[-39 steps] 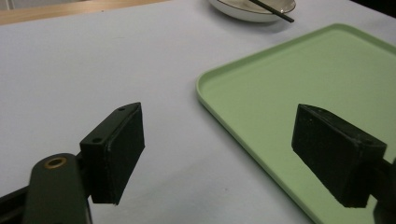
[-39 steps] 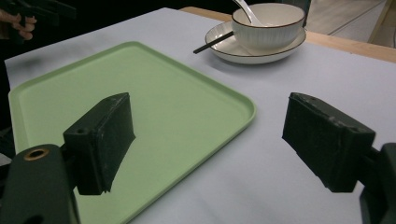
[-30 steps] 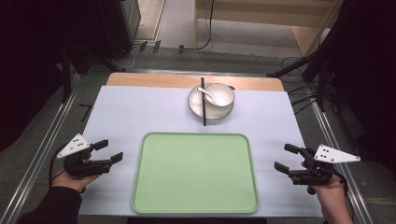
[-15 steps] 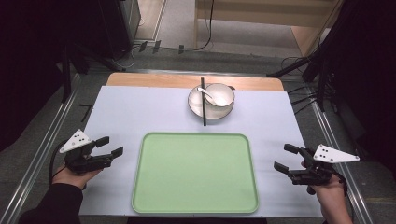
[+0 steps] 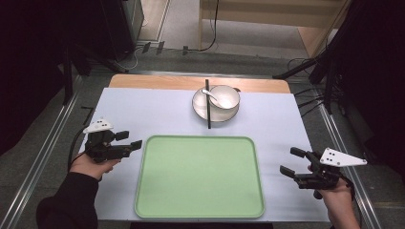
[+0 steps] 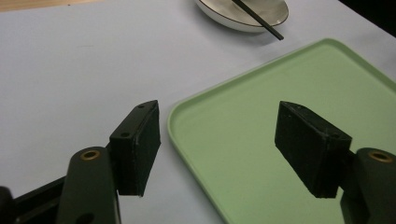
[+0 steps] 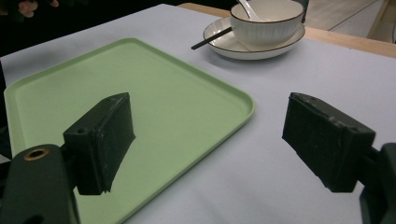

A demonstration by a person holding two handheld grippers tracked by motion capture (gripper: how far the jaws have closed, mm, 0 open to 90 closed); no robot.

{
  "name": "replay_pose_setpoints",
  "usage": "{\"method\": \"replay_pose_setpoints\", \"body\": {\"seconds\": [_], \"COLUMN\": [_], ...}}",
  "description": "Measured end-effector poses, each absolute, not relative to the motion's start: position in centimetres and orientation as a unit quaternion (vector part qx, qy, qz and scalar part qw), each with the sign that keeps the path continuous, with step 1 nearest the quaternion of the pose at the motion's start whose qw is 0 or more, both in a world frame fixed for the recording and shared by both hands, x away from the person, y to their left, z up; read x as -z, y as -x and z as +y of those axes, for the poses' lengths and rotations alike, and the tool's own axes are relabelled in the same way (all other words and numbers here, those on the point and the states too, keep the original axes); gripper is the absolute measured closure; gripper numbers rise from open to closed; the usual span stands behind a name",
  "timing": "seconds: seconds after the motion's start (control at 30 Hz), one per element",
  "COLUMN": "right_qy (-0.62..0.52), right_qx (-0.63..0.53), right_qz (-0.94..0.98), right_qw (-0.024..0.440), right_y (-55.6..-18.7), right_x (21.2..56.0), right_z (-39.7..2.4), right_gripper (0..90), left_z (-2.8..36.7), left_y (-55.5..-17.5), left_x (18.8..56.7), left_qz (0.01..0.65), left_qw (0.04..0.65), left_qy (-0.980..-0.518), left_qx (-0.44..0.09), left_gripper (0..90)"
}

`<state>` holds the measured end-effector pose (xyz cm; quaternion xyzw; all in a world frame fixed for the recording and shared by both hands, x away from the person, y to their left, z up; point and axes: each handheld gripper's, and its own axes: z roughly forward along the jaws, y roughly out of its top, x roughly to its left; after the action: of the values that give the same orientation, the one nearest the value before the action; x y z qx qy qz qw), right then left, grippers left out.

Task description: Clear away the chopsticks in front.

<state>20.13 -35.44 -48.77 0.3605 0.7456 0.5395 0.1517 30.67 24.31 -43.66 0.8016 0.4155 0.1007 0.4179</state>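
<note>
An empty light green tray (image 5: 200, 176) lies at the near middle of the table. Behind it a white bowl (image 5: 225, 97) with a white spoon (image 5: 211, 95) in it sits on a white plate (image 5: 203, 112), and black chopsticks (image 5: 208, 112) lie across the plate's left side. My left gripper (image 5: 132, 139) is open just left of the tray; its own view has the tray's corner (image 6: 187, 107) between the jaws of the left gripper (image 6: 217, 149). My right gripper (image 5: 288, 161) is open to the right of the tray. Its view looks over the tray (image 7: 140, 84) to the bowl (image 7: 266, 23).
A pale mat (image 5: 143, 109) covers the table, with a strip of bare wood (image 5: 157, 82) at the far edge. Metal rails (image 5: 38, 157) run along both sides. Dark equipment and cables stand on the floor beyond the table.
My left gripper has moved forward and a little right, closer to the tray's left edge. The right gripper has stayed still.
</note>
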Motion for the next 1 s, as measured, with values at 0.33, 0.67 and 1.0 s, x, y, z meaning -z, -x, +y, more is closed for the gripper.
{"method": "replay_pose_setpoints", "body": {"seconds": [0.33, 0.67, 1.0], "right_qy": [-0.36, -0.36, -0.359], "right_qx": [-0.539, -0.538, -0.54], "right_qz": [0.747, 0.747, 0.746], "right_qw": [0.151, 0.15, 0.151], "right_y": [-20.1, -20.1, -20.1], "right_x": [48.8, 48.7, 48.7], "right_z": [-35.4, -35.4, -35.4], "right_gripper": [16.8, 16.8, 16.8], "left_z": [21.4, 17.5, 14.1], "left_y": [-33.2, -35.6, -38.1], "left_x": [42.5, 41.3, 41.0], "left_qz": [0.415, 0.413, 0.428], "left_qw": [0.392, 0.382, 0.378], "left_qy": [-0.818, -0.824, -0.819], "left_qx": [-0.071, -0.062, -0.055], "left_gripper": [30.0, 31.4, 34.4]}}
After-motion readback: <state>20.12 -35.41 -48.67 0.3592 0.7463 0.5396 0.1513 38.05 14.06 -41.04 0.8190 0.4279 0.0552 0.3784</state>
